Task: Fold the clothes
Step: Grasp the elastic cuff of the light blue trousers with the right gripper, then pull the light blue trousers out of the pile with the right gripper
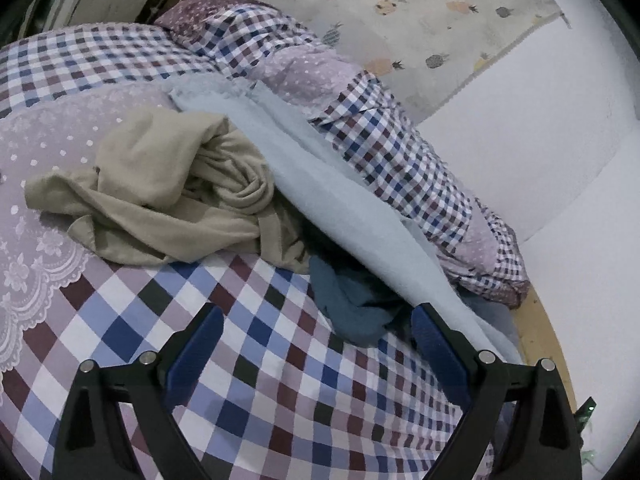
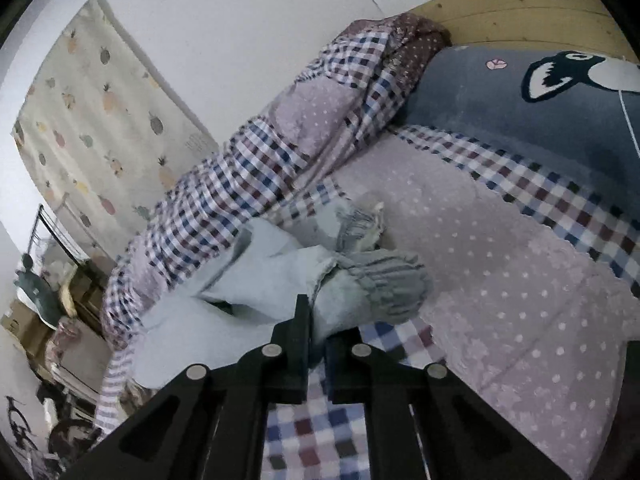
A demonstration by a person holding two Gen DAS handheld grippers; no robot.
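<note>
- The left gripper [image 1: 316, 334] hovers wide apart and empty above a checked bedspread [image 1: 256, 392]
- The right gripper [image 2: 317, 354] is pinched on a pale blue garment [image 2: 256, 284] with grey ribbed cuffs, lifted off the bed
- A crumpled beige garment [image 1: 160, 196] and a dark teal cloth [image 1: 352, 312] lie beneath it
- Risk: the thin pinch could slip, or the blue garment could drag the pile along

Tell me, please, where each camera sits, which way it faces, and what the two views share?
Left wrist: on the left claw, looking along its wide-open fingers over the checked bedspread at a beige garment and a dark blue one.
Right wrist: on the right claw, shut on the light blue garment, facing the pillow and headboard.
Shared: the light blue garment, the rolled quilt, the pineapple curtain.
</note>
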